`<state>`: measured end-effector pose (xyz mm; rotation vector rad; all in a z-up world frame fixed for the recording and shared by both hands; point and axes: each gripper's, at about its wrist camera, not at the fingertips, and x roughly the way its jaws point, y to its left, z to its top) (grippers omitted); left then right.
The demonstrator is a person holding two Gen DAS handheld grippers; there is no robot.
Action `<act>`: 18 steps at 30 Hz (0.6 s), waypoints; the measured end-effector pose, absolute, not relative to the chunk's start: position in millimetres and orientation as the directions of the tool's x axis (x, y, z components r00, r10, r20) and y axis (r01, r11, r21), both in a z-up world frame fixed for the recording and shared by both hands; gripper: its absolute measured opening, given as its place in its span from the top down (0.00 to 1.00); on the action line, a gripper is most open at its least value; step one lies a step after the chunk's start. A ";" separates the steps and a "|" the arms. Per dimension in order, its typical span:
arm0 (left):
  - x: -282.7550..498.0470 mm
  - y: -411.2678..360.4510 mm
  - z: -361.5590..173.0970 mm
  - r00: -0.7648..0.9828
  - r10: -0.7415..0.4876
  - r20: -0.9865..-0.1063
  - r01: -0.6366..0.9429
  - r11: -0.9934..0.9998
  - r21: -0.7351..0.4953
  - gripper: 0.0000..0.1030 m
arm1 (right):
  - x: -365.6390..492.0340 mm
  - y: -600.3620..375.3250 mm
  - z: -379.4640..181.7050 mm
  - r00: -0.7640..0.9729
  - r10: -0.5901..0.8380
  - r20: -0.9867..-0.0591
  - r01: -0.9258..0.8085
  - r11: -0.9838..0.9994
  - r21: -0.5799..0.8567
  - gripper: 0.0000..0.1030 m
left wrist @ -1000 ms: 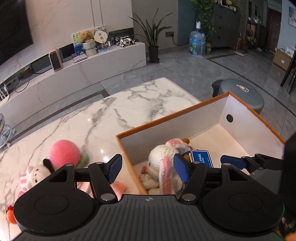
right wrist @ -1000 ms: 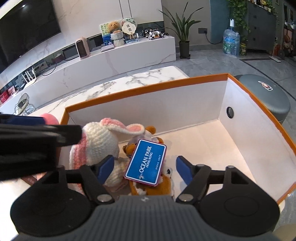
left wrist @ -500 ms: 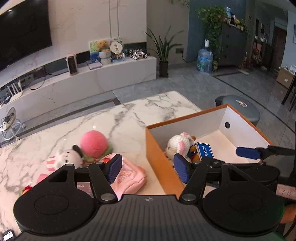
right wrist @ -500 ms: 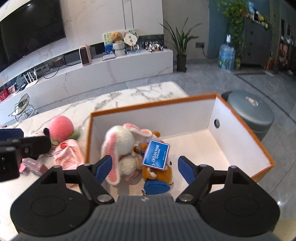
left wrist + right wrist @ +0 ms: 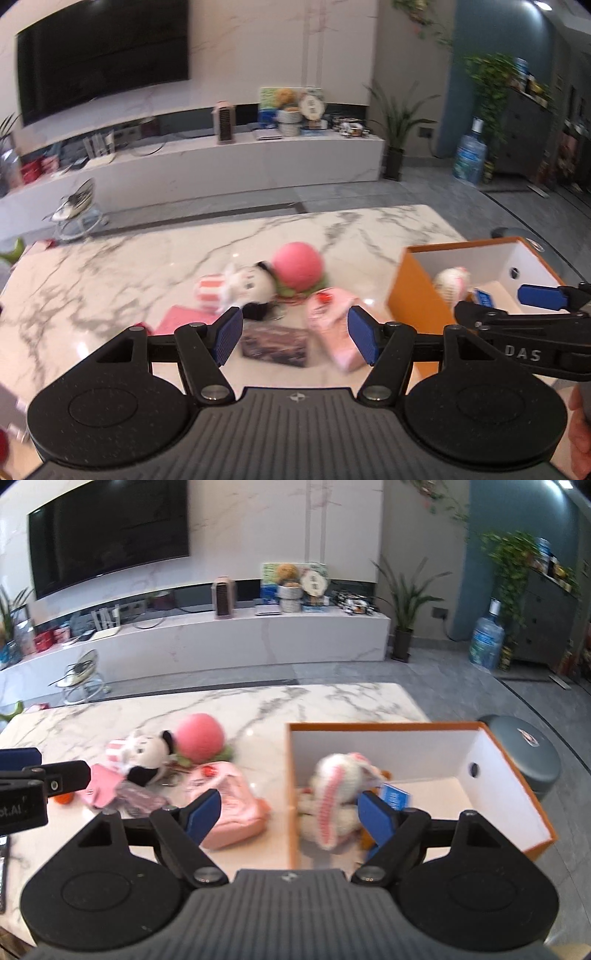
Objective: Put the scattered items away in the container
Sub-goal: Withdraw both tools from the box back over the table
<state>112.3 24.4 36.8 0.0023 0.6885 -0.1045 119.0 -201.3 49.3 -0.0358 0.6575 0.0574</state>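
An orange box point(image 5: 406, 746) with white inner walls stands on the right of the marble table. Inside it lie a white-and-pink knitted rabbit point(image 5: 332, 775) and a toy with a blue tag point(image 5: 397, 795). Left of the box are a pink ball plush point(image 5: 297, 264), a white plush with a striped hat point(image 5: 229, 286), a pink pouch point(image 5: 332, 314) and a dark flat packet point(image 5: 275, 345). My left gripper point(image 5: 295, 338) hangs open above the packet and pouch, holding nothing. My right gripper point(image 5: 290, 814) hovers over the box's left wall; its jaws are opening, with nothing gripped.
The marble table point(image 5: 110, 277) has bare surface to the left and at the back. A grey round stool point(image 5: 524, 753) sits behind the box on the right. A long white TV console point(image 5: 221, 166), a potted plant and a water bottle are far behind.
Both grippers have drawn back and up from the box and swung left, so the loose toys on the table have come into view. The right jaws stand wider.
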 end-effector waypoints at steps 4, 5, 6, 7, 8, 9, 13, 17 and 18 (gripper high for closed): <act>110.9 54.8 31.5 0.761 -0.075 -0.645 0.048 0.997 -0.059 0.28 | 121.9 -172.1 48.2 0.788 0.059 -0.613 -0.113 0.992 -0.049 0.19; 109.8 61.3 29.6 0.761 -0.066 -0.646 0.037 0.998 -0.059 0.28 | 122.4 -165.3 47.7 0.788 0.064 -0.613 -0.124 0.991 -0.055 0.19; 109.7 67.1 28.4 0.760 -0.059 -0.647 0.026 0.998 -0.061 0.28 | 123.0 -159.3 47.1 0.787 0.069 -0.614 -0.133 0.989 -0.059 0.19; 109.1 73.4 26.8 0.759 -0.056 -0.649 0.016 0.998 -0.067 0.28 | 124.0 -153.2 46.3 0.784 0.075 -0.616 -0.142 0.988 -0.060 0.19; 109.2 79.2 25.5 0.757 -0.056 -0.651 0.008 0.997 -0.076 0.28 | 125.2 -148.3 45.3 0.781 0.083 -0.619 -0.151 0.987 -0.058 0.19; 109.0 84.5 23.7 0.756 -0.059 -0.652 0.003 0.996 -0.087 0.28 | 126.3 -143.5 44.2 0.778 0.093 -0.621 -0.160 0.986 -0.053 0.19; 112.5 100.7 15.5 0.748 -0.056 -0.661 -0.024 0.994 -0.110 0.28 | 130.0 -120.3 36.0 0.765 0.110 -0.634 -0.197 0.978 -0.068 0.19; 118.2 115.8 7.1 0.735 -0.055 -0.676 -0.044 0.991 -0.128 0.28 | 138.1 -103.6 26.4 0.746 0.119 -0.655 -0.237 0.967 -0.094 0.20; 120.2 119.9 4.2 0.733 -0.055 -0.678 -0.047 0.990 -0.132 0.28 | 141.0 -99.7 23.9 0.741 0.119 -0.661 -0.242 0.965 -0.097 0.20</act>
